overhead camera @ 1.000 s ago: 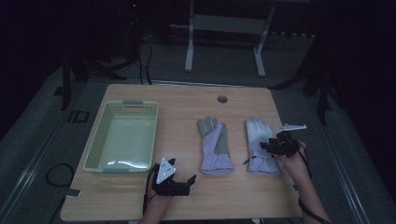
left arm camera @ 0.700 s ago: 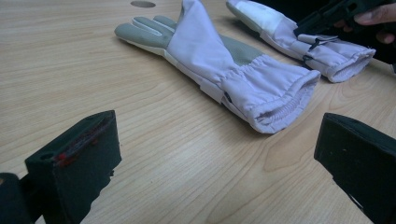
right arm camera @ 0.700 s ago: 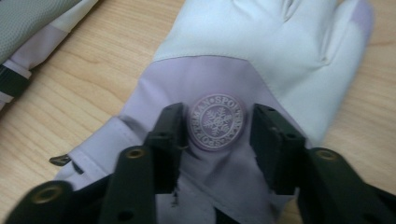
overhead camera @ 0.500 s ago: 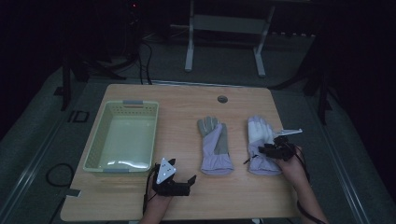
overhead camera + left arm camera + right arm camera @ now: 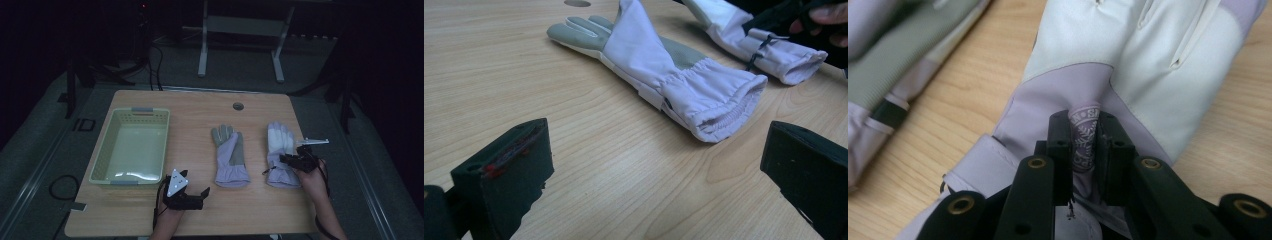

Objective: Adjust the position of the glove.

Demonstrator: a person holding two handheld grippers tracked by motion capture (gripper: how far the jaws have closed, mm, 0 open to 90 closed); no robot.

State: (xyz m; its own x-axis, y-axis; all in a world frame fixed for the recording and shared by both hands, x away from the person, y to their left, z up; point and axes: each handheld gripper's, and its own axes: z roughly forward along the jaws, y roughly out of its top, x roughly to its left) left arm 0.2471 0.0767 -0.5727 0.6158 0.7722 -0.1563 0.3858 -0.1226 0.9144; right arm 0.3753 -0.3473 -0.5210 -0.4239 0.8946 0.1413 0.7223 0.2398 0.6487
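Our right tongs (image 5: 1084, 150) have just been closing and now pinch a fold of the white glove (image 5: 1128, 60), left tongs (image 5: 659, 170) spread, and we reckon that thin pinch could slip when lifted.

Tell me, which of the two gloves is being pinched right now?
The right glove, white back up: the right gripper has just closed on a fold of its lilac fabric. The other glove, grey palm up, lies untouched.

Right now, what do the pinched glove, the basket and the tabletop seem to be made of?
The right glove looks like soft, matte white and lilac fabric or thin synthetic leather: it bunches into a fold between the right gripper jaws. The basket looks like pale green moulded plastic with perforated walls. The table shows light wood grain, perhaps laminate.
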